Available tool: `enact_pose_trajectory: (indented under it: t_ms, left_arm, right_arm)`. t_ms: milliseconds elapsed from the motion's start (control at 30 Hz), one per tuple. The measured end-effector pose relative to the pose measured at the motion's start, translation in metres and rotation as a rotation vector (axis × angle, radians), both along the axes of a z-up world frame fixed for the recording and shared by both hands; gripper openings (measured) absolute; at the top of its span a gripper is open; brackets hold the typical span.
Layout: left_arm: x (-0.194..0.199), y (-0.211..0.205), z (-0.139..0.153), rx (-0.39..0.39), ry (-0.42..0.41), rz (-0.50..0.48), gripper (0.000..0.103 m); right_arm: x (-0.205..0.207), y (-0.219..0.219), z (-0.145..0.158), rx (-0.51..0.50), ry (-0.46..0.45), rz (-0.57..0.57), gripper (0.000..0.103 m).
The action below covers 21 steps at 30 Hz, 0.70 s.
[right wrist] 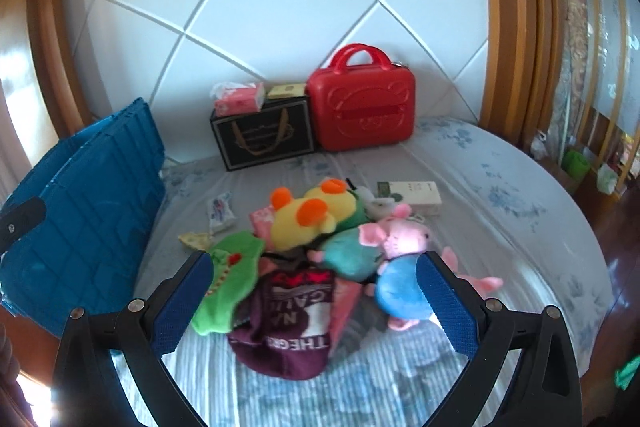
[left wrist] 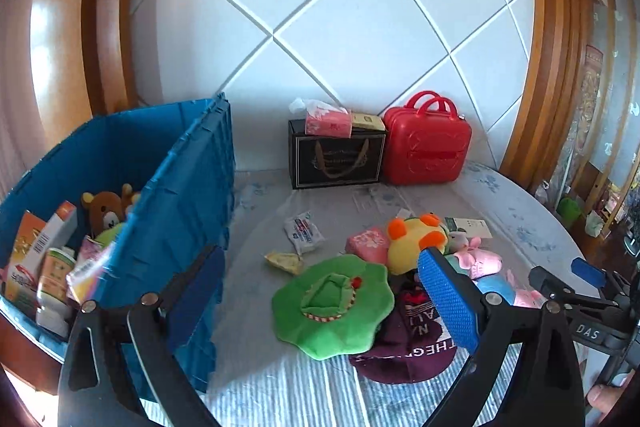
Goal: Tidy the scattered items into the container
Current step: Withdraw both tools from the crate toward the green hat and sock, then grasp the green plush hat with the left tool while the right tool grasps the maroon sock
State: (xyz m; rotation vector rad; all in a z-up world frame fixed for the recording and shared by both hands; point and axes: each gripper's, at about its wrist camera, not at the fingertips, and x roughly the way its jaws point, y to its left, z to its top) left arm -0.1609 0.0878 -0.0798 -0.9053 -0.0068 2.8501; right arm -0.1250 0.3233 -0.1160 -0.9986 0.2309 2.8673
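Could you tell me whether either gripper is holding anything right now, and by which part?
Nothing is held. The left gripper and right gripper are both open above the toy pile.

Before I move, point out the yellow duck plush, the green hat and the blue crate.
yellow duck plush (right wrist: 298, 223), right wrist view, on its yellow body.
green hat (left wrist: 332, 307), left wrist view, on its crown.
blue crate (left wrist: 188, 195), left wrist view, on its side wall.

Ahead of your jaws you have one blue crate (left wrist: 192, 187), one red case (right wrist: 362, 99), one black gift bag (right wrist: 266, 137), one yellow duck plush (right wrist: 308, 213), one green hat (left wrist: 332, 307) and one maroon cap (right wrist: 288, 323).
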Motion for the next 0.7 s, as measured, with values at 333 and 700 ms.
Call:
enact_pose_trajectory:
  t_ms: [333,700]
  left_arm:
    - [-0.028,0.033,-0.089,-0.077,-0.215,0.089,0.099]
    - [-0.063,0.059,-0.197,-0.149,-0.346,-0.127,0.099]
  right_arm:
    - [-0.031,0.053,-0.071,-0.099,-0.192,0.052,0.103]
    - [-0.038,0.022,-0.14,-0.157,-0.358,0.004,0.103]
